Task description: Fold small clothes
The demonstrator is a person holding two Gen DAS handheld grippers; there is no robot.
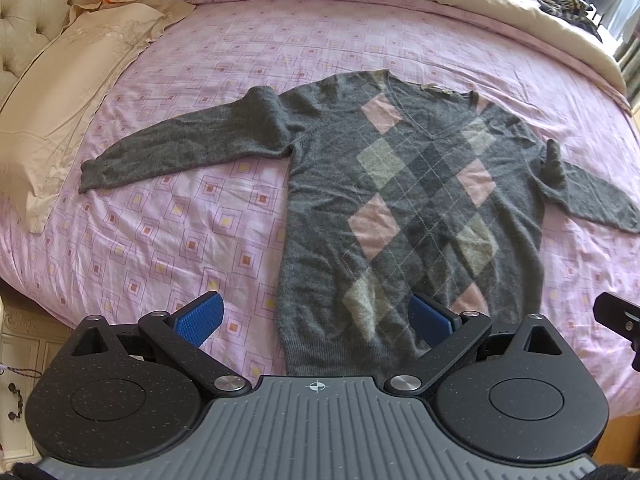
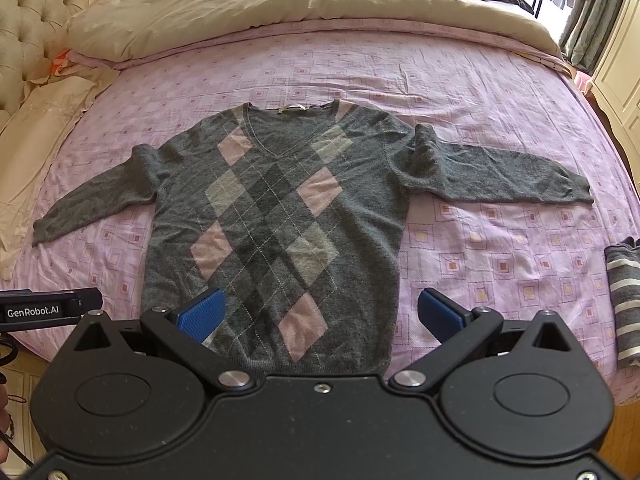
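A fuzzy knit wool sweater (image 2: 276, 216) lay on a matt, creased cotton sheet (image 2: 480, 92); gripper pads (image 2: 202, 314) were ribbed blue plastic.

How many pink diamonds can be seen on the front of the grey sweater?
5 on the sweater: one beside the V-neck on the left, a partial one at the collar's right, one mid-right, one mid-left, one near the hem. The left wrist view shows the same five; none seem hidden.

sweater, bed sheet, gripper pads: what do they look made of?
Sweater: likely wool or a wool blend knit; fuzzy matte nap, ribbed hem, argyle knitted in.
Bed sheet: probably thin woven cotton; printed squares, fine creases, no sheen.
Pads on the left gripper and right gripper: blue, grid-textured, looks like rubber or soft plastic; can't confirm which.
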